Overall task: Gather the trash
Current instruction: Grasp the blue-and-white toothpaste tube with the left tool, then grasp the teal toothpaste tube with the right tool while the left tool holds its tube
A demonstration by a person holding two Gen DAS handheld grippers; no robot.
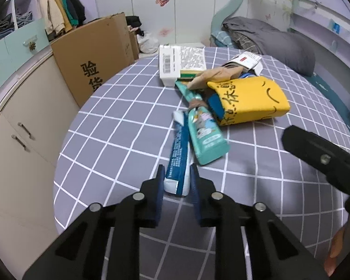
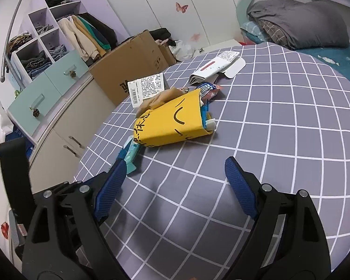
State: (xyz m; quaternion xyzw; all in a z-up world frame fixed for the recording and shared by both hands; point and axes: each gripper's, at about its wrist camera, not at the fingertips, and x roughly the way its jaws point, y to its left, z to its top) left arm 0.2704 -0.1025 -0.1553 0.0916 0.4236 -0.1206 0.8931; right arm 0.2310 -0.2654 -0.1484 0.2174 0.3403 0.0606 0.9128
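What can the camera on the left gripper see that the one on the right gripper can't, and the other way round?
Only the left wrist view shows the left gripper closed on the end of a blue and white wrapper, with the whole teal tube beside it.

Only the right wrist view shows the right gripper open and empty above the checked sheet, plus the cubby shelves of folded clothes.

Both show the yellow bag, the white printed box, the cardboard box and the grey blanket.
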